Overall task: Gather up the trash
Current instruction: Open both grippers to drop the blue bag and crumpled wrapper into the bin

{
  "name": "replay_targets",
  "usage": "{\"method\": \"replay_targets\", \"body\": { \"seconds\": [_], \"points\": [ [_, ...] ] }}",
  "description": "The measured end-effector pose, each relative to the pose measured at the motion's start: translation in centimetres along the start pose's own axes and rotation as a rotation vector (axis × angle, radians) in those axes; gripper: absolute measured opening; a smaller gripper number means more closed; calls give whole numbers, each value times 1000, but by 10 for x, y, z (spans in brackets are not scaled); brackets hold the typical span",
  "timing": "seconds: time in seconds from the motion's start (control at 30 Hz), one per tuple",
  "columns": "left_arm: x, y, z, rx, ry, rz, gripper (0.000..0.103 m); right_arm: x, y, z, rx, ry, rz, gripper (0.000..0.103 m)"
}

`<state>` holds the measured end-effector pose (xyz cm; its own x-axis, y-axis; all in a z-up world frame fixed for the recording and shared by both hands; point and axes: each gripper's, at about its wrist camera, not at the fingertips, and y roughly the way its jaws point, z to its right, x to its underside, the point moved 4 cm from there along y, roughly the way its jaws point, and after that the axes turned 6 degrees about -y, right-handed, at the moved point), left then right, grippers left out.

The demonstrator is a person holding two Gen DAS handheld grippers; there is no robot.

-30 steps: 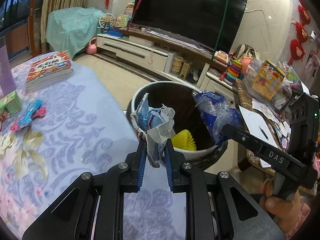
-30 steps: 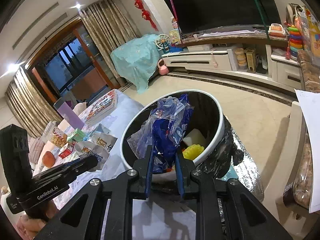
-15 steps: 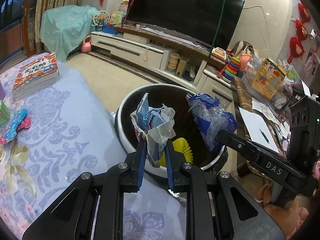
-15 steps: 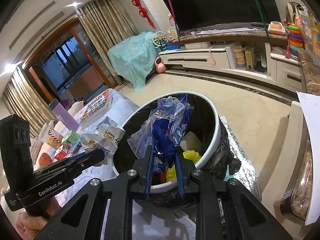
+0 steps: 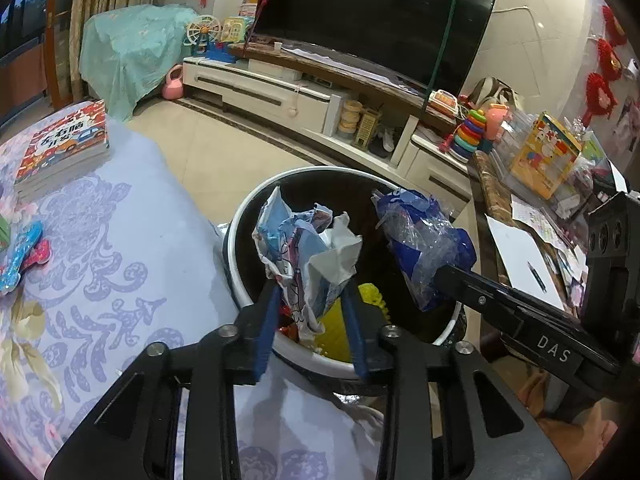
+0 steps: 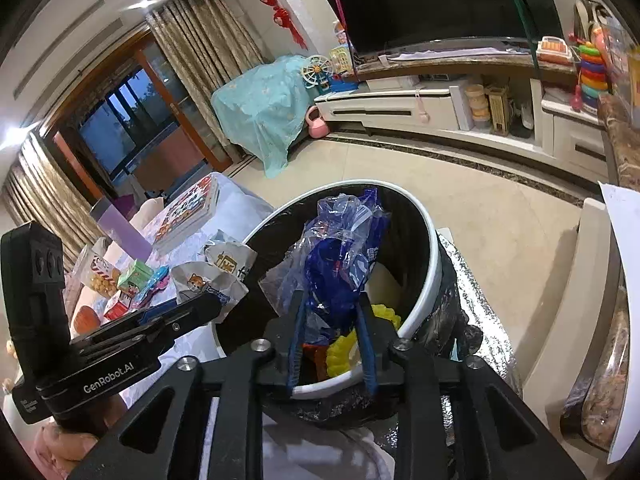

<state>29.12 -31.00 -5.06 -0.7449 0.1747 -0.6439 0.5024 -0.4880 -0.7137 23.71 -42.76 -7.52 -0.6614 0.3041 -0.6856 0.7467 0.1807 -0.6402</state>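
Note:
A white-rimmed trash bin (image 5: 256,200) with a black liner stands beside the bed, with something yellow (image 5: 370,298) inside. My left gripper (image 5: 311,286) is over the bin's near rim. Its jaws stand apart around a crumpled white and blue paper wrapper (image 5: 312,248), which still sits upright between them. My right gripper (image 6: 330,298) holds a crumpled blue plastic bag (image 6: 340,256) over the bin opening (image 6: 434,272). In the left wrist view that bag (image 5: 420,248) hangs at the tip of the right gripper (image 5: 444,274), to the right of the wrapper.
A bed with a floral cover (image 5: 100,260) lies left of the bin, carrying books (image 5: 60,148) and small toys (image 5: 24,252). Snack packets (image 6: 100,272) sit further back on it. A cluttered side table (image 5: 532,248) stands to the right. Tiled floor and a TV unit (image 5: 280,88) lie beyond.
Both grippers moved forward over the bin. The left jaws have spread wider around the paper wrapper. The right jaws are only slightly wider and the bag stays in place.

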Motion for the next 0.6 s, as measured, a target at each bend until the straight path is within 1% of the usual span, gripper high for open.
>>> {"method": "replay_targets", "body": {
  "seconds": [0.03, 0.07, 0.1, 0.17, 0.23, 0.27, 0.3, 0.33, 0.4, 0.47, 0.6],
  "points": [
    [0, -1, 0, -3, 1, 3, 38, -1, 0, 2, 3, 5, 1, 35],
    [0, -1, 0, -3, 3, 5, 40, -1, -1, 3, 1, 10, 4, 45],
    [0, -2, 0, -3, 5, 8, 42, -1, -1, 3, 0, 14, 6, 50],
    [1, -3, 0, -9, 10, 13, 45, -1, -3, 3, 5, 16, 13, 54],
    [3, -5, -2, -11, 8, 17, 48, -2, -4, 3, 0, 18, 18, 56],
    [4, -6, -2, -14, 6, 19, 49, -3, -5, 2, -1, 18, 22, 61],
    [5, -8, -4, -18, 3, 22, 51, -3, -6, 2, 0, 19, 26, 69],
    [7, -10, -6, -20, -1, 24, 53, -4, -8, 0, -3, 17, 35, 73],
    [10, -13, -11, -27, -9, 27, 55, -3, -11, -3, -6, 17, 45, 84],
    [15, -18, -19, -38, -27, 32, 56, -3, -12, -6, -16, 25, 50, 92],
    [28, -29, -39, -59, -80, 37, 58, -1, -12, -16, -31, 24, 40, 93]
  ]
}}
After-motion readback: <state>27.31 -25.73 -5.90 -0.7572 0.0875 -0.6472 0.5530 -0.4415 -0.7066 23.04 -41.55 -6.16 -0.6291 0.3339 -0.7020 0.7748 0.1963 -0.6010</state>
